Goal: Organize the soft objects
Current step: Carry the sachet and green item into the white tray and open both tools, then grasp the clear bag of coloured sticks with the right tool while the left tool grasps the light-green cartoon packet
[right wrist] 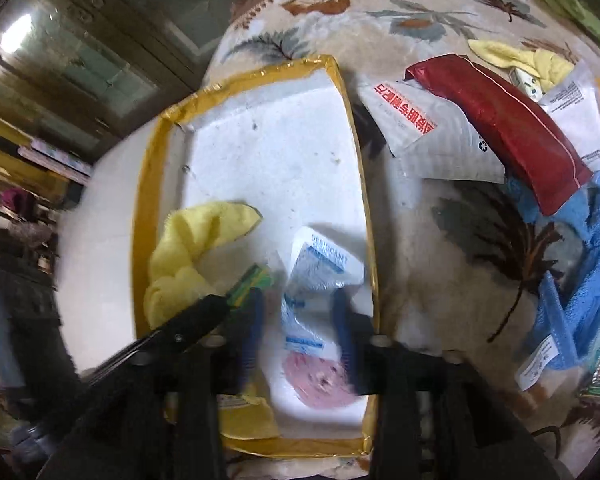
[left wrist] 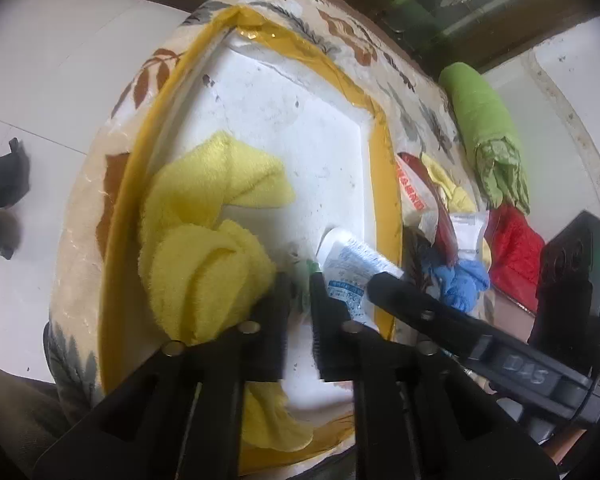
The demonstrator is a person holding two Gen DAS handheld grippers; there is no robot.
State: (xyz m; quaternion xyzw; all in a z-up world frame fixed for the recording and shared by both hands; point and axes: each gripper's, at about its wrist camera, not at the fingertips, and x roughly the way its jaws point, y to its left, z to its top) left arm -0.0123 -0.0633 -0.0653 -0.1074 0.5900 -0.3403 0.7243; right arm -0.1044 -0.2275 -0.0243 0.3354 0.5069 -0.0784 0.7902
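A white foam box (left wrist: 300,120) with a yellow taped rim holds a crumpled yellow towel (left wrist: 204,232) and a white and blue desiccant packet (right wrist: 324,260). My left gripper (left wrist: 300,280) is low inside the box beside the towel. Its jaws stand a narrow gap apart, pinching a small green and yellow sponge-like piece (right wrist: 254,280) at the tips. My right gripper (right wrist: 298,300) stands open over the box's right side. The desiccant packet lies loose between its blue pads (right wrist: 252,320). A pink round piece (right wrist: 316,380) lies under that gripper.
The box sits on a table under a leaf-print cloth (right wrist: 440,240). To its right lie a red pouch (right wrist: 500,132), a white mailer bag (right wrist: 432,140), a blue towel (right wrist: 596,264), a green rolled cloth (left wrist: 484,128) and a red cloth (left wrist: 512,256).
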